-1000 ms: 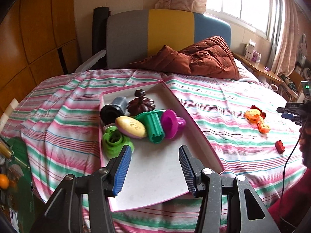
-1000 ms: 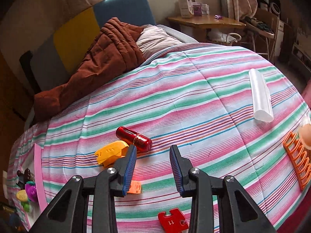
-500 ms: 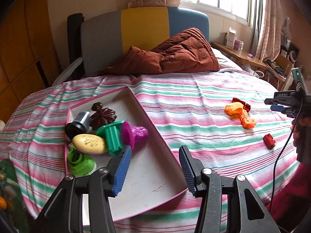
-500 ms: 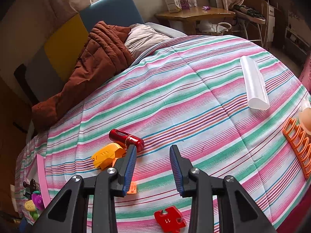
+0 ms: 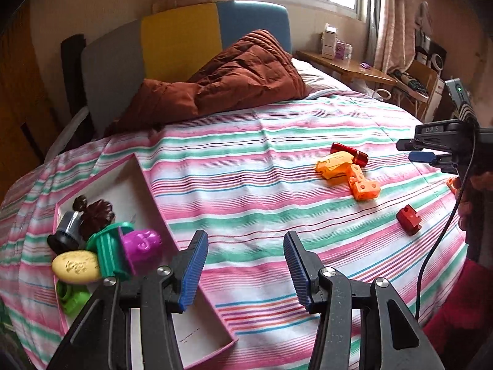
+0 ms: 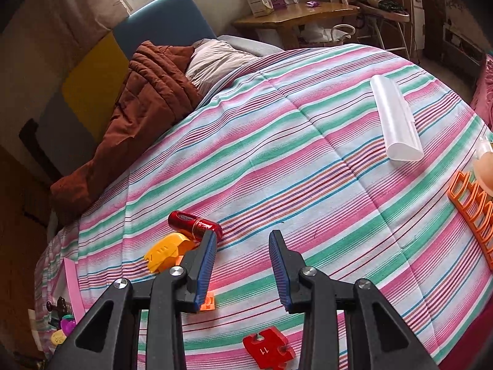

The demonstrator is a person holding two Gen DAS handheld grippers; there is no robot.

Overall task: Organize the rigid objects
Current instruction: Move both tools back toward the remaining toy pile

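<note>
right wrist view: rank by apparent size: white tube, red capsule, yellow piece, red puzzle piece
1. white tube, clearly largest, though farthest away.
2. to 4. red capsule, yellow piece, red puzzle piece: look alike. The puzzle piece lies nearest the camera and a finger hides part of the yellow piece, so no firm order.

A bed (image 5: 246, 166) with a pink, green and white striped sheet carries a brown quilt (image 5: 228, 83) at its head, a pink-rimmed tray (image 5: 160, 209), a red capsule (image 6: 194, 225), a yellow toy (image 6: 166, 251), an orange dice block (image 5: 363, 186), a red puzzle piece (image 6: 268, 350), a clear ribbed tube (image 6: 396, 123) and an orange rack (image 6: 474, 212).
</note>
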